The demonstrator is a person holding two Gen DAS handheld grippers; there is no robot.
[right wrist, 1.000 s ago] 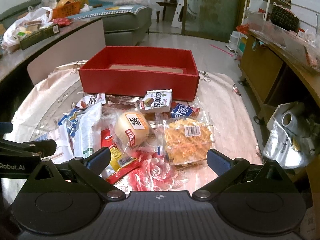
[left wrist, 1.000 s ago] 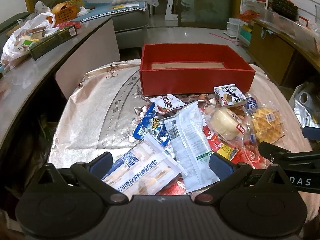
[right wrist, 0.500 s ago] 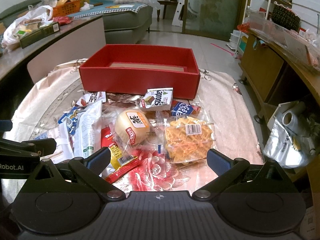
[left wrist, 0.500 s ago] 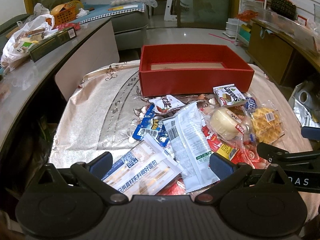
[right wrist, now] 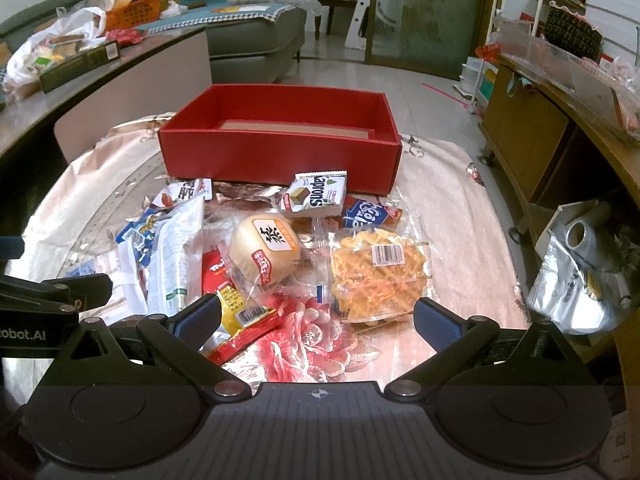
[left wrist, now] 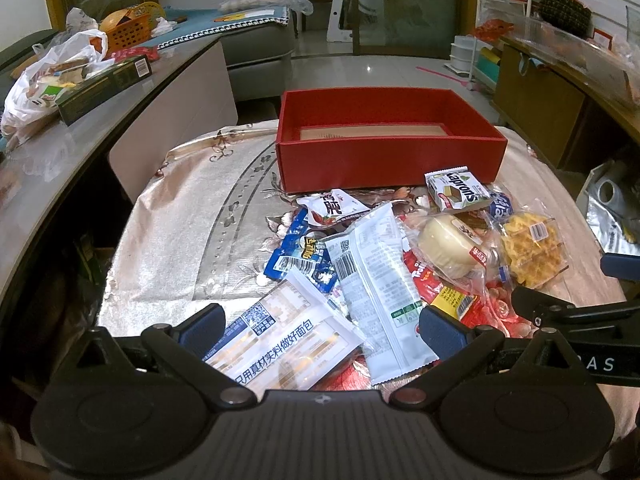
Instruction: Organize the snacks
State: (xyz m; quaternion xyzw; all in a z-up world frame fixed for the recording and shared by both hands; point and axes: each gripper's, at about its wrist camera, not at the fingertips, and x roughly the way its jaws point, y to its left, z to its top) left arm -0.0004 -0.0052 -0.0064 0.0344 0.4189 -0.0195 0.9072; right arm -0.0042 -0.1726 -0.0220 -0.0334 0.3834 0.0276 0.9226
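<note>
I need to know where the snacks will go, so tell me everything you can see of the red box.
The red box is a shallow, open-topped rectangular tray, apparently cardboard, red inside and out with a tan panel on its floor. It sits flat on the patterned tablecloth, beyond the snack pile, and no snack shows inside it. The Laprons wafer packet lies right at its near wall; contact is unclear. Neither gripper is near it.

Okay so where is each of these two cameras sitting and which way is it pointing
Left wrist: on the left gripper, low over the near-left snack pile, facing the red box; its open jaws show, and the right gripper at right.
Right wrist: on the right gripper, facing the same red box; open jaws show, left gripper at left.
Shared: box, round bun, waffle pack.
</note>
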